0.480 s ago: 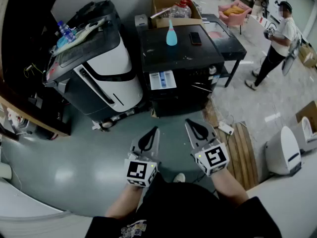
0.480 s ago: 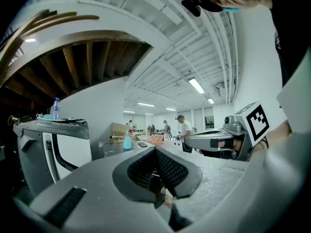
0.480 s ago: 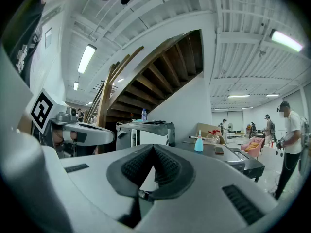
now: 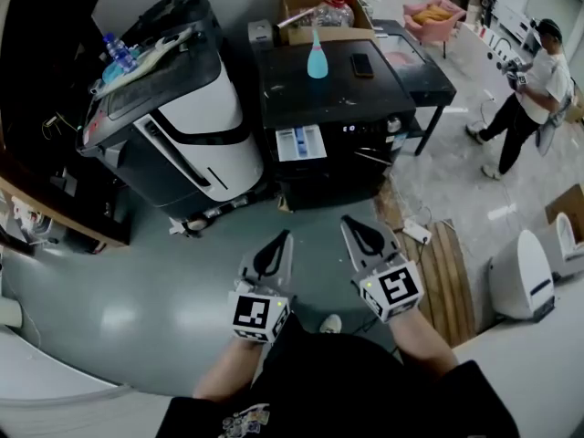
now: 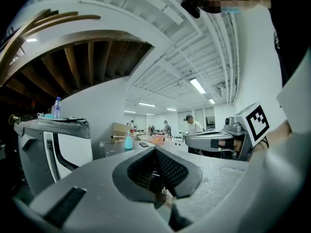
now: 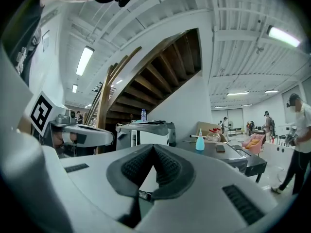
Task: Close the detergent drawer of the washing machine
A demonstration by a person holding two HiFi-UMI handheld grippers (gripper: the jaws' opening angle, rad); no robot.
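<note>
The black washing machine (image 4: pixel 333 108) stands ahead in the head view, with its detergent drawer (image 4: pixel 299 143) pulled out at the front left, blue and white compartments showing. My left gripper (image 4: pixel 282 237) and right gripper (image 4: pixel 348 224) hover side by side over the floor, well short of the machine, both shut and empty. In the left gripper view the left gripper (image 5: pixel 155 152) points level and the machine top shows far ahead. The right gripper (image 6: pixel 153 148) in its own view is shut too, with the washing machine (image 6: pixel 228 156) at right.
A blue bottle (image 4: pixel 316 65) and a phone (image 4: pixel 361 66) lie on the machine top. A large white and black appliance (image 4: pixel 178 117) stands to its left, a cardboard box (image 4: pixel 315 7) behind. A person (image 4: pixel 529 94) stands far right. A white extension socket (image 4: pixel 415 234) and wooden pallet (image 4: pixel 449 276) lie right.
The person at the far right has stepped a little further right. Both grippers have stayed where they were.
</note>
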